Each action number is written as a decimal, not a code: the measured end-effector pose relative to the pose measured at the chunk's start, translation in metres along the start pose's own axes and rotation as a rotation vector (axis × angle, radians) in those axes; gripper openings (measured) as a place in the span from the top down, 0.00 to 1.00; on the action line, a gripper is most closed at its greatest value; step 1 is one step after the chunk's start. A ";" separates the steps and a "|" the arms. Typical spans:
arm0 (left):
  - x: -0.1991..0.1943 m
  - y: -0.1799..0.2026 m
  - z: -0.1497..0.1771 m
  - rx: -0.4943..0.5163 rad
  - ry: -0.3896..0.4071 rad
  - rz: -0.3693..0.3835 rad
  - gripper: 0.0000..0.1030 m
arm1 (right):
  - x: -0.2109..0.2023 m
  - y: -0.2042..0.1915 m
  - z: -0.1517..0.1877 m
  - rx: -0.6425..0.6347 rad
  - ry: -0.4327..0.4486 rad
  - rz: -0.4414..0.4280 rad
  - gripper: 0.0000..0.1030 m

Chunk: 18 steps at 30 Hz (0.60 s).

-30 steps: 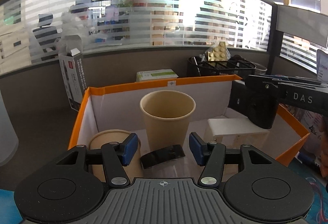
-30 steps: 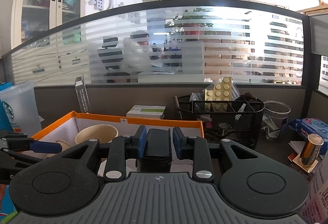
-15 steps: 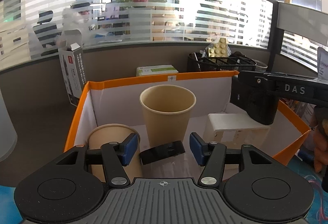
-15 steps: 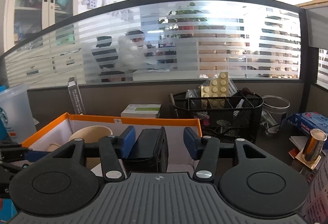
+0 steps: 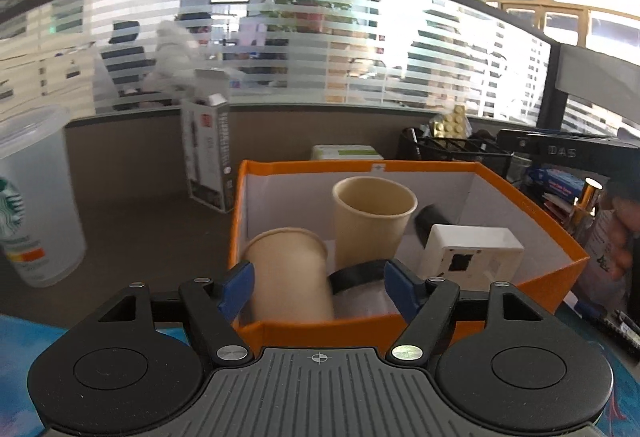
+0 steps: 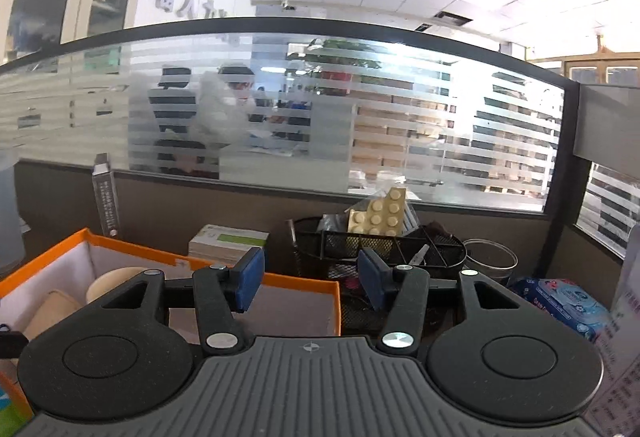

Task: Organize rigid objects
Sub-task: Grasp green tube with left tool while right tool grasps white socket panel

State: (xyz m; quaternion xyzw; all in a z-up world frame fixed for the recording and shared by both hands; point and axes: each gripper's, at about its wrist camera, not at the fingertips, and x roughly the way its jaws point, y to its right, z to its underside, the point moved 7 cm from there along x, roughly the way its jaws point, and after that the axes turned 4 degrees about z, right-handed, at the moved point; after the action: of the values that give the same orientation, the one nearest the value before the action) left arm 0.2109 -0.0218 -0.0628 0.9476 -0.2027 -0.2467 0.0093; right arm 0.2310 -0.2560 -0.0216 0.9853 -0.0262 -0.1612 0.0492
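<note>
Cups [image 5: 372,221] in box [image 5: 532,209] (adapter [image 5: 472,255] right)

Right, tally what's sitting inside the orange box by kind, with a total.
Tan paper cups: 2, one upright, one tipped over
White rectangular plastic box: 1
Black objects: 2, a curved band in front, a blurred block behind
Total: 5

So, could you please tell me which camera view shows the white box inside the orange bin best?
The left wrist view: the white box sits unobstructed at the orange bin's right side. In the right wrist view I cannot make it out behind the gripper body.
</note>
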 end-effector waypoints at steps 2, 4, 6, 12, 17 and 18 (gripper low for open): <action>-0.012 -0.002 0.002 -0.017 0.007 0.023 0.30 | -0.014 -0.005 0.001 0.023 -0.003 -0.046 0.52; -0.024 -0.001 0.004 -0.012 0.019 0.016 0.29 | -0.030 -0.013 0.005 0.016 0.001 -0.068 0.52; -0.036 -0.001 0.004 -0.001 0.039 -0.023 0.21 | -0.048 -0.022 0.011 -0.002 0.006 -0.077 0.51; -0.065 -0.009 0.016 -0.016 0.059 -0.038 0.11 | -0.103 -0.047 0.033 -0.006 0.016 -0.141 0.39; -0.067 -0.017 0.052 -0.028 -0.010 -0.063 0.08 | -0.129 -0.072 0.079 -0.020 -0.057 -0.184 0.17; -0.065 -0.018 0.060 -0.032 -0.030 -0.063 0.08 | -0.130 -0.078 0.091 -0.028 -0.080 -0.189 0.17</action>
State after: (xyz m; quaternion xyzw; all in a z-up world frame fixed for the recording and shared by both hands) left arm 0.1370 0.0249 -0.0875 0.9494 -0.1690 -0.2642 0.0138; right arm 0.0821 -0.1778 -0.0745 0.9754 0.0672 -0.2047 0.0467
